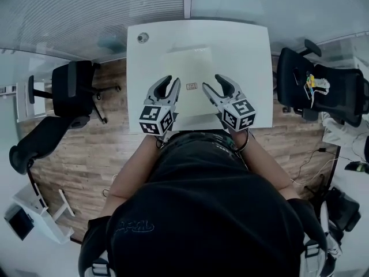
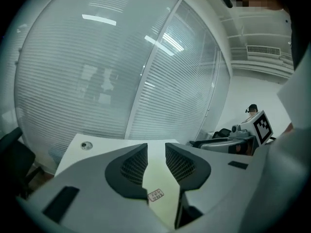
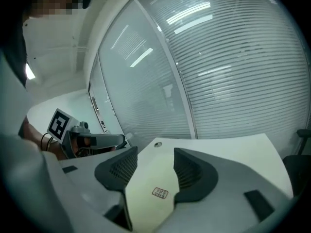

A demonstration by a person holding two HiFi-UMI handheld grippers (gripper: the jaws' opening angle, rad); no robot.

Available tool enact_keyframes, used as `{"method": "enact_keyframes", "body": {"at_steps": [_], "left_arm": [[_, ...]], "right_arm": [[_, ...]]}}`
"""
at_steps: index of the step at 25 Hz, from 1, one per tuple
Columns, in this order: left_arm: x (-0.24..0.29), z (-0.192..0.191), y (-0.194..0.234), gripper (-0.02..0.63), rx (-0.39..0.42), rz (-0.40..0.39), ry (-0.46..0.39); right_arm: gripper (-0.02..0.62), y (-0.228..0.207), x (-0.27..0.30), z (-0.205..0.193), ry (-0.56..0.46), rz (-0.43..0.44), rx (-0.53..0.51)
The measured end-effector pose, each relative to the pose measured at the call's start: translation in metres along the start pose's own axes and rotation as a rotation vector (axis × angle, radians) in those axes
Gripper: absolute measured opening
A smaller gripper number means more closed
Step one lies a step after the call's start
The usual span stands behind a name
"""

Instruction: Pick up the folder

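A pale cream folder [image 1: 190,68] with a small label [image 1: 192,86] lies flat in the middle of the white table [image 1: 253,51]. My left gripper [image 1: 171,81] hovers over the folder's near left part, jaws a narrow gap apart and nothing between them. My right gripper [image 1: 213,83] hovers over the near right part with its jaws wider apart, also empty. In the left gripper view the folder [image 2: 158,178] shows through the left gripper [image 2: 156,152] gap. The right gripper view shows the folder [image 3: 148,178] below the right gripper [image 3: 155,154].
A round cable hole [image 1: 142,37] sits at the table's far left corner. Black office chairs stand left [image 1: 75,88] and right [image 1: 323,91] of the table on the wooden floor. A glass wall with blinds [image 1: 86,10] runs behind the table.
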State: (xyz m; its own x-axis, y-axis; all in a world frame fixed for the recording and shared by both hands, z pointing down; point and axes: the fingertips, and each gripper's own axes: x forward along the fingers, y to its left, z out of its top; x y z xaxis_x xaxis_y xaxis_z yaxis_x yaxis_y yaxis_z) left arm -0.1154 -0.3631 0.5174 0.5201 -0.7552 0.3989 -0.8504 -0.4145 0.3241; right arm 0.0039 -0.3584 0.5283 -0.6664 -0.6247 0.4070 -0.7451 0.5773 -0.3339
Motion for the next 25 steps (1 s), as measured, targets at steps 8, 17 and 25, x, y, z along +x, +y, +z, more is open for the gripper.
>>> {"method": "enact_keyframes", "body": {"at_steps": [8,17,25], "left_arm": [[0.028,-0.065,0.030,0.257,-0.097,0.031,0.160],[0.047,-0.136,0.055,0.365,-0.222,0.036,0.345],[0.060,-0.161,0.070,0.400,-0.289,0.056,0.430]], "right_arm": [[0.279,-0.041,0.028,-0.055,0.154,0.012,0.064],[0.311,-0.075,0.051,-0.122,0.323,0.020,0.178],[0.322,-0.095,0.068,-0.155,0.432,0.026,0.238]]}}
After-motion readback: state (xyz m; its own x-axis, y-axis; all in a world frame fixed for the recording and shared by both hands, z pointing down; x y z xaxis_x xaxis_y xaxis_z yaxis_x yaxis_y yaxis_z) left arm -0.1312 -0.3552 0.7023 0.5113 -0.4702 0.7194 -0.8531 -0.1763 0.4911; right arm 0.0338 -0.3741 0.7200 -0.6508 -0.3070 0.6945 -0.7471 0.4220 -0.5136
